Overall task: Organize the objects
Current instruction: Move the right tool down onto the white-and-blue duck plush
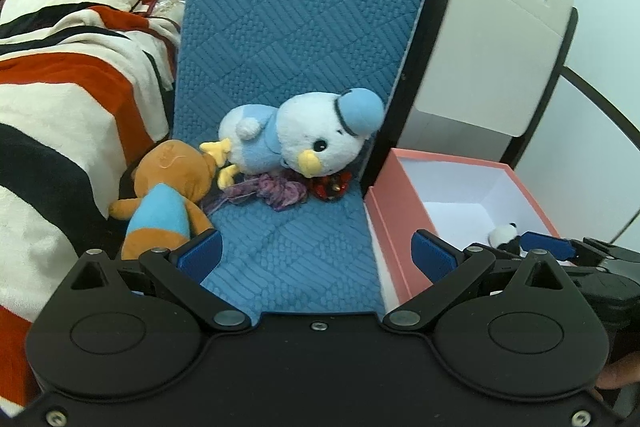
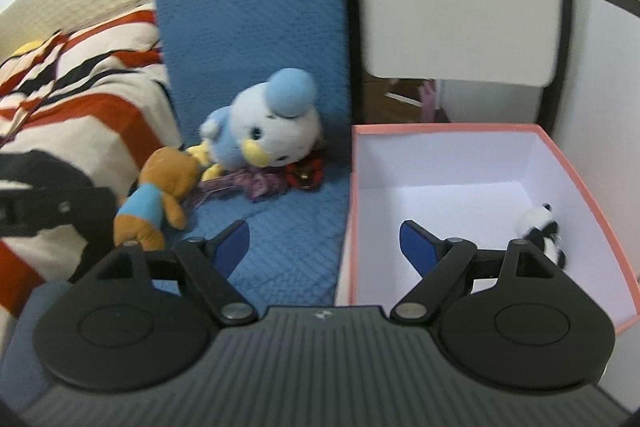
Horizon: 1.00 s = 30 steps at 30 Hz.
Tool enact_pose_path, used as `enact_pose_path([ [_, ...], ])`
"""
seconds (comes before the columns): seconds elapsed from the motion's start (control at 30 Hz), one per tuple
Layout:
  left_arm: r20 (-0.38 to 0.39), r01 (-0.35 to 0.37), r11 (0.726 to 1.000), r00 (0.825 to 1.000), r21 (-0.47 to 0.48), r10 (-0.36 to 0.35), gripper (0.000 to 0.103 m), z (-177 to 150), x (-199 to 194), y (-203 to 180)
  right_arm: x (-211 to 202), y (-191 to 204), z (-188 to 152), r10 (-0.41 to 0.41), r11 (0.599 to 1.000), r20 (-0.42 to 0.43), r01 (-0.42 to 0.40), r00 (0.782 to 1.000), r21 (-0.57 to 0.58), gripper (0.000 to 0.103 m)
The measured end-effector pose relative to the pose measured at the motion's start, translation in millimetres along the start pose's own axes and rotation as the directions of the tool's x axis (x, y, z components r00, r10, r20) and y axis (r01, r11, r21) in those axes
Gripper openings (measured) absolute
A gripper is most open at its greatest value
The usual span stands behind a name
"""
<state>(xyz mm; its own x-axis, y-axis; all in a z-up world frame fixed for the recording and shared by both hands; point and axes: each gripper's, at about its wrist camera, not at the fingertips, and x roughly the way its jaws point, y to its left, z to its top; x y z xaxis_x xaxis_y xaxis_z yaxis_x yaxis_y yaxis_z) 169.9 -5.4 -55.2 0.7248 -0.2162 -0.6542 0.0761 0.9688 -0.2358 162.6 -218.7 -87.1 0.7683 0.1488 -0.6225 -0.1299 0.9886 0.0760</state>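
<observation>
On the blue quilted mat (image 1: 280, 27), striped blanket (image 1: 60, 87) at nine o'clock, pink box (image 2: 568, 163) at three; white wall behind. Left gripper (image 1: 316, 255) and right gripper (image 2: 324, 243) both spread wide, empty.

Panda toy (image 2: 540, 231) in the box (image 2: 452, 127) (right of plush duck (image 2: 266, 129)).

No words, brand names, numbers or signs can be read in either view. The only mark is a small pale emblem on the ribbed housing of the right gripper (image 2: 322, 247), near its upper middle edge, too small to make out. The brown plush toy (image 1: 176, 171) carries faint embossed lines on its head, which are not legible.
</observation>
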Motion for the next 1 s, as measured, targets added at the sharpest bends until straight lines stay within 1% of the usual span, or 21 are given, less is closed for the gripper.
enact_pose_path([
  [0.07,0.004,-0.007,1.000,1.000,-0.002,0.007,0.101,-0.9,7.9,6.6,5.0,9.7,1.2,0.003,0.999,0.001,-0.003,1.000,-0.037,0.084],
  [0.17,0.005,-0.040,0.999,0.999,-0.025,0.041,0.101,-0.7,21.7,19.5,12.1,23.7,3.8,0.026,0.995,0.005,-0.026,1.000,-0.097,0.084],
  [0.23,-0.013,-0.045,0.998,0.999,-0.036,0.045,0.101,2.0,32.8,28.5,18.9,32.1,5.9,0.043,0.989,0.004,-0.042,0.999,-0.139,0.084],
  [0.3,-0.025,-0.073,0.997,0.997,-0.022,0.072,0.101,5.4,44.0,35.7,26.5,39.4,8.0,0.052,0.982,0.000,-0.051,0.999,-0.184,0.084],
  [0.37,-0.024,-0.104,0.995,0.994,-0.004,0.104,0.101,10.4,55.6,43.3,37.8,46.6,10.6,0.053,0.969,-0.005,-0.053,0.999,-0.241,0.084],
  [0.5,-0.055,-0.132,0.991,0.990,-0.029,0.130,0.101,20.1,84.9,66.7,59.9,60.2,17.9,0.060,0.932,-0.022,-0.064,0.998,-0.357,0.084],
  [0.67,-0.107,-0.175,0.983,0.980,-0.046,0.170,0.101,28.0,125.3,91.4,91.6,78.2,33.9,0.025,0.851,-0.046,-0.046,0.999,-0.524,0.084],
  [0.73,-0.121,-0.166,0.984,0.980,-0.061,0.157,0.101,29.2,140.4,101.5,104.0,85.0,42.3,0.023,0.814,-0.050,-0.047,0.998,-0.578,0.084],
  [0.8,-0.153,-0.176,0.982,0.975,-0.072,0.164,0.101,30.6,154.6,110.0,117.4,92.5,50.7,0.018,0.770,-0.052,-0.047,0.999,-0.637,0.084],
  [0.87,-0.157,-0.174,0.981,0.975,-0.080,0.160,0.101,31.3,164.5,118.0,132.0,100.6,59.6,0.016,0.719,-0.059,-0.052,0.998,-0.693,0.084],
  [0.9,-0.173,-0.178,0.980,0.972,-0.093,0.160,0.101,31.8,169.9,122.8,138.7,104.9,62.9,0.009,0.693,-0.059,-0.049,0.998,-0.719,0.084],
  [1.0,-0.184,-0.192,0.973,0.969,-0.130,0.166,0.101,33.1,178.7,133.5,161.4,119.4,70.9,-0.005,0.607,-0.052,-0.038,0.999,-0.794,0.084],
])
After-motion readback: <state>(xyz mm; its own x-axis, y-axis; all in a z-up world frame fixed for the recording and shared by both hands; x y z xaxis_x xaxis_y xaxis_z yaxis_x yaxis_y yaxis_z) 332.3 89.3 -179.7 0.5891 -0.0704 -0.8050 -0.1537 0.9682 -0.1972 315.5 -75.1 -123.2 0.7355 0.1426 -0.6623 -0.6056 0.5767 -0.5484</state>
